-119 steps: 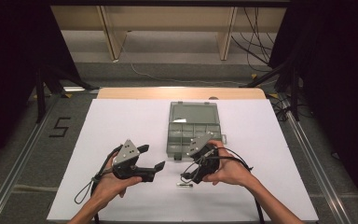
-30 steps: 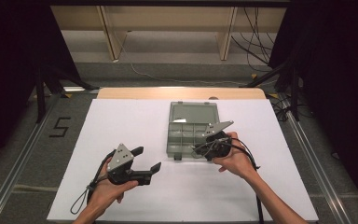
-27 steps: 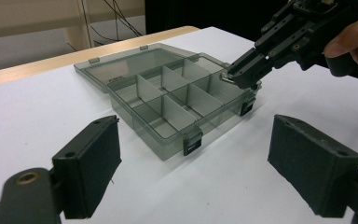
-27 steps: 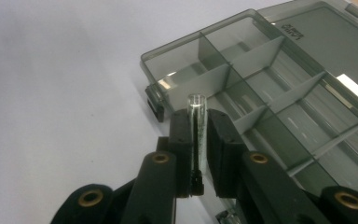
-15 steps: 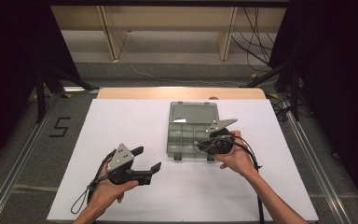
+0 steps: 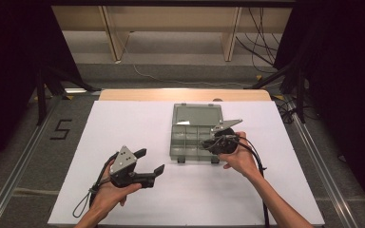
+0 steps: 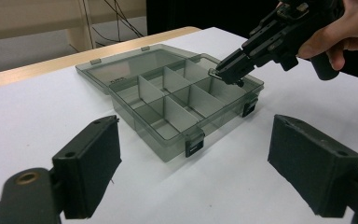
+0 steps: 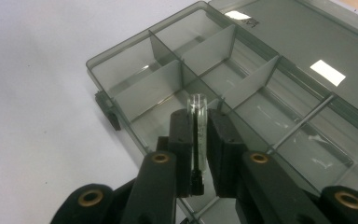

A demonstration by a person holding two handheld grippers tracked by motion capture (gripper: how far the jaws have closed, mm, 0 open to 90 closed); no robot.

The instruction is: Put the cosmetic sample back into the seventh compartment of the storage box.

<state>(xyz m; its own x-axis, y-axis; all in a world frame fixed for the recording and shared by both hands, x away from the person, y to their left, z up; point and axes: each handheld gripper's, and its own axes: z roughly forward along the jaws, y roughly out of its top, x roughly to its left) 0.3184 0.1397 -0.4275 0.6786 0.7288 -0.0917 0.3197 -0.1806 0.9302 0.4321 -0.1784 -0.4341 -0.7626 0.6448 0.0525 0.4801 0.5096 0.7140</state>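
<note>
A grey see-through compartment box (image 6: 185,137) lies open mid-table, its lid (image 6: 197,115) folded flat behind it. My right gripper (image 6: 208,144) hovers over the box's front right part, shut on a small clear glass tube (image 8: 197,105) that stands up between its pads. From the left gripper view the same right gripper (image 7: 223,73) points down at the box (image 7: 168,102) with the tube (image 7: 213,72) at its tip. The compartments (image 8: 168,79) look empty. My left gripper (image 6: 149,161) rests at the front left, open, with nothing between its pads (image 7: 93,163).
The white table top (image 6: 123,123) has free room to the left of the box and in front of it. Two black latches (image 7: 193,145) stick out from the box's front wall. Cables trail from both grippers toward the front edge.
Four seconds ago my right gripper was low on the table in front of the box; it has since risen and moved over the box. Nothing visibly changed in the last second.
</note>
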